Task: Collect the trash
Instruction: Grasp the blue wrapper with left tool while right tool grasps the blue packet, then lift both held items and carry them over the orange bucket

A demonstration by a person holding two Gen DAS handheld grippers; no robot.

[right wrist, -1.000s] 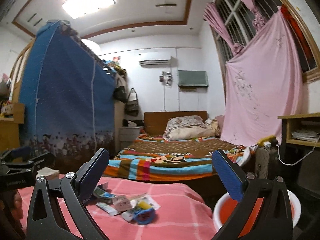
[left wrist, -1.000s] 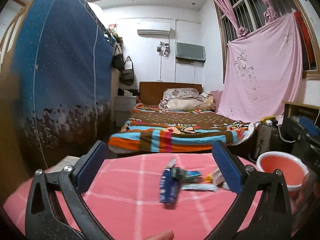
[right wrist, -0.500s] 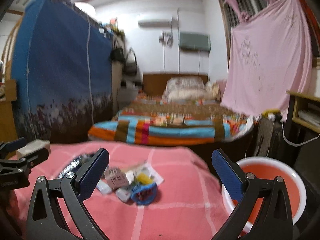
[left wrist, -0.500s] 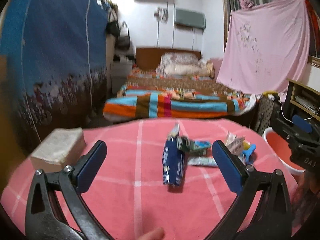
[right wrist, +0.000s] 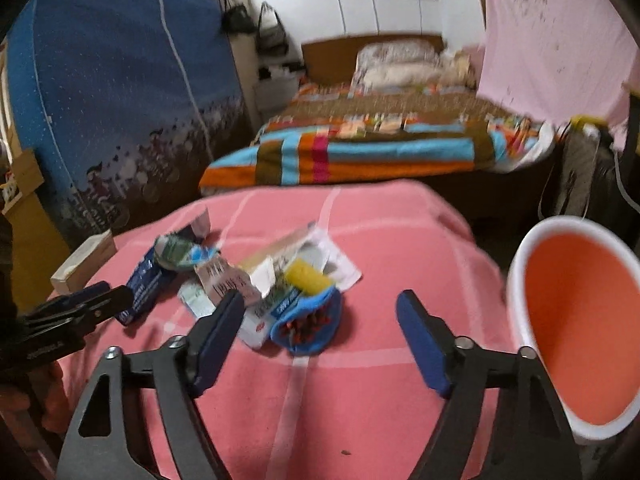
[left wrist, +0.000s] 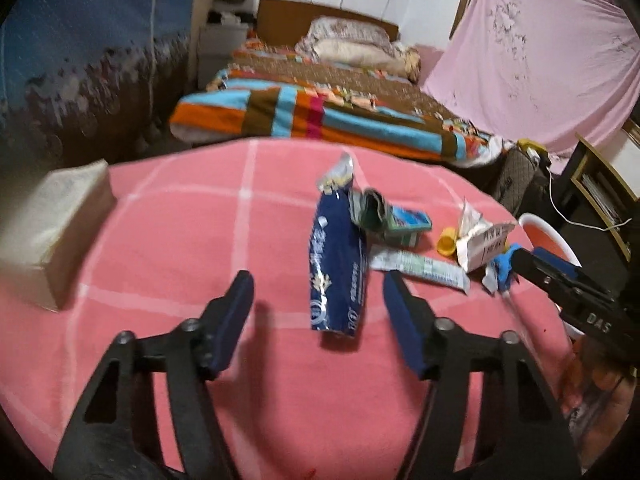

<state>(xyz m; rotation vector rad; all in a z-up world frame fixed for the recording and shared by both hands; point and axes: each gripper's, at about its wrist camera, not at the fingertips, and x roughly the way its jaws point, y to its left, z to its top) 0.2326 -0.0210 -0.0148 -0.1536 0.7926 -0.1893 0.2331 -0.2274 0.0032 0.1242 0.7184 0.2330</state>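
A pile of trash lies on the pink checked tablecloth. A blue foil snack bag lies nearest my left gripper, which is open with the bag's near end between its fingers. Behind it lie a crumpled green wrapper, a flat white tube and a torn paper carton. My right gripper is open just in front of a blue curled wrapper, a yellow cap and the carton. The blue bag shows at the left there.
A white bucket with an orange inside stands off the table's right edge; it also shows in the left wrist view. A pale box sits at the table's left. A bed with a striped blanket lies beyond.
Both grippers have tilted down and moved forward toward the trash pile. Both jaws have narrowed but remain open. The trash has not moved.
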